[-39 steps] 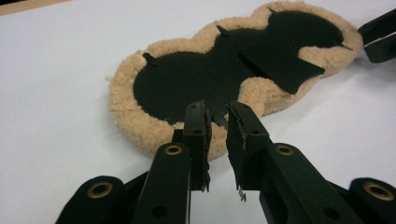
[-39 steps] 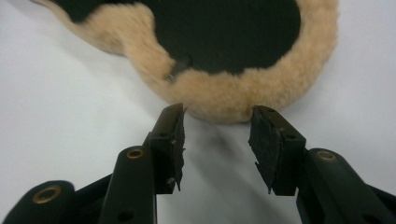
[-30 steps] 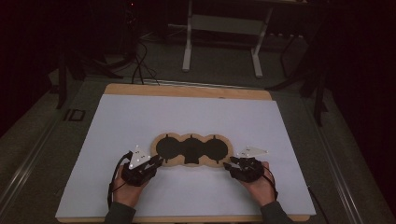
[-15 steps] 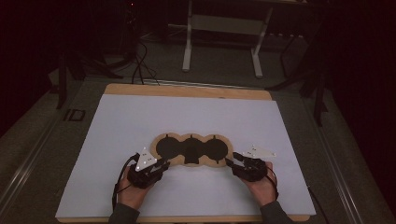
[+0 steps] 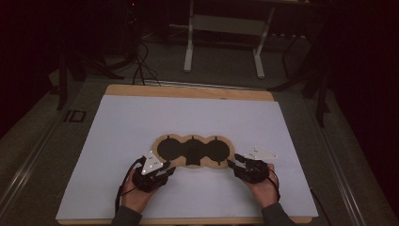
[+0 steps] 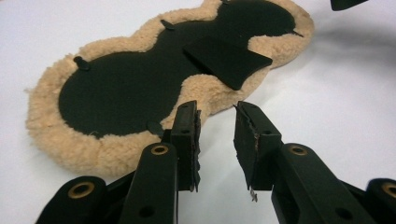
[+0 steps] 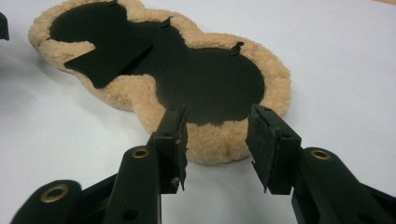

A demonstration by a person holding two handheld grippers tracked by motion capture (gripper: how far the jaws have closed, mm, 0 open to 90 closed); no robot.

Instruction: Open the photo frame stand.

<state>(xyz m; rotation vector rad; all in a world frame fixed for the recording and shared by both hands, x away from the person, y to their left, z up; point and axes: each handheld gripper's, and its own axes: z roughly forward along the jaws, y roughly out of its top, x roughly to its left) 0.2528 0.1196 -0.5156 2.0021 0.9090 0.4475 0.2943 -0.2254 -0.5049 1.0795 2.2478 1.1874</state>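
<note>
With my left gripper (image 6: 216, 135) just opened off the fleece pad (image 6: 116, 149) and my right gripper (image 7: 215, 140) apart at its far end, I should bite both fleece edges evenly.

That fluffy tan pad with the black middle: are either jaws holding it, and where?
No. Both sets of jaws stand open at the fleece pad, pressing on nothing.

A flat three-lobed pad (image 5: 193, 151) with a tan fleece rim and a black centre lies on the white sheet (image 5: 141, 117), a little nearer the sheet's near edge than its far one. A black flap (image 6: 227, 59) lies over its middle lobe, its corner overhanging the fleece rim on the pad's near side.
</note>
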